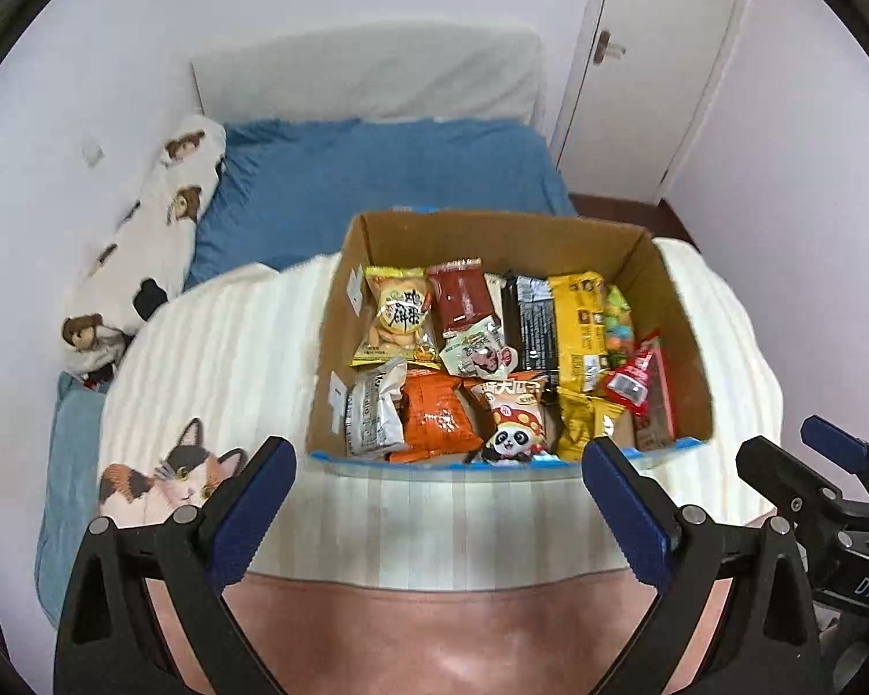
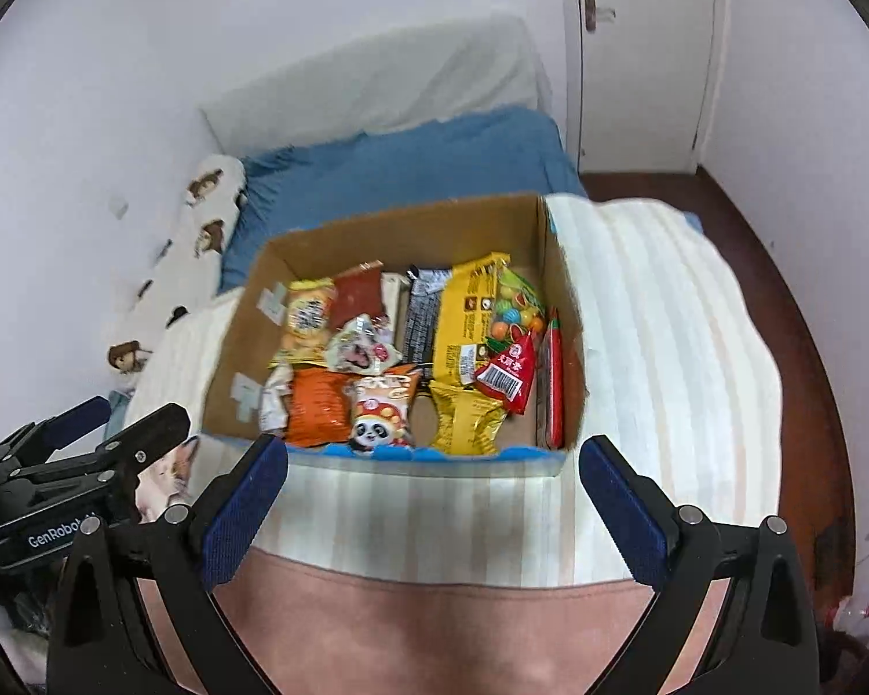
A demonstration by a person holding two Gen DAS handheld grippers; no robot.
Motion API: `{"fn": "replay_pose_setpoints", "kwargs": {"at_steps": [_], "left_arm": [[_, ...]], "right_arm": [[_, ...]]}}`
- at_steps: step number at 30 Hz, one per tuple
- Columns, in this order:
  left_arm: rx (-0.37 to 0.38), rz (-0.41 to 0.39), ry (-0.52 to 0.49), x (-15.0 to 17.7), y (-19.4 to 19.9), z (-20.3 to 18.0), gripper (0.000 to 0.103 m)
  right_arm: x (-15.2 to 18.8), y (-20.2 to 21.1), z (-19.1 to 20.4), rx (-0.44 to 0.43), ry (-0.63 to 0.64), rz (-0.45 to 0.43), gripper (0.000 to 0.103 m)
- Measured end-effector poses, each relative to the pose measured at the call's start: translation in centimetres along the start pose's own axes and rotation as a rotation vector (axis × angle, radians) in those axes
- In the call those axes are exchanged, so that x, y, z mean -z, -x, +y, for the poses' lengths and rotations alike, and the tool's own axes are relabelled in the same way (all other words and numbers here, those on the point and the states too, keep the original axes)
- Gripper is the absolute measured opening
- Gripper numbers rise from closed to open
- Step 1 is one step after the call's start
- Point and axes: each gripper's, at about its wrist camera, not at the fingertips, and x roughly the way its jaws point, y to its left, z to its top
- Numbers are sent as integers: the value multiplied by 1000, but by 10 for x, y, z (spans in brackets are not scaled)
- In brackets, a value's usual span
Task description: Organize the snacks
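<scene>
The cardboard box (image 1: 675, 313) stands upright and open-topped on the striped cream blanket, its near rim edged in blue. Snack packets fill its floor in two rough rows. Far row, left to right: a yellow biscuit packet (image 1: 397, 313), a dark red packet (image 1: 462, 295), a black wrapper (image 1: 530, 318), a long yellow packet (image 1: 579, 324) and a bag of multicoloured candy (image 1: 620, 321) against the right wall. Near row: a silver-grey packet (image 1: 371, 411), an orange packet (image 1: 434, 414), a panda-printed packet (image 1: 512, 417) and a yellow-gold packet (image 1: 585, 423). A small white pouch (image 1: 478, 350) lies on top between the rows; a red triangular sachet (image 1: 631, 382) overlaps the right-hand packets.
</scene>
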Motion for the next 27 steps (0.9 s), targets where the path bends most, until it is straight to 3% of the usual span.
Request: {"fn": "replay_pose_setpoints", "kwargs": {"at_steps": [14, 20, 27], "left_arm": [[-12, -150, -9, 53, 111, -8, 102], [-30, -206, -5, 69, 140, -8, 102], [-41, -236, -4, 79, 151, -8, 103]], "right_arm": [[57, 128, 13, 13, 44, -165, 103], [77, 159, 20, 40, 64, -220, 103], [85, 166, 22, 45, 62, -232, 103]]}}
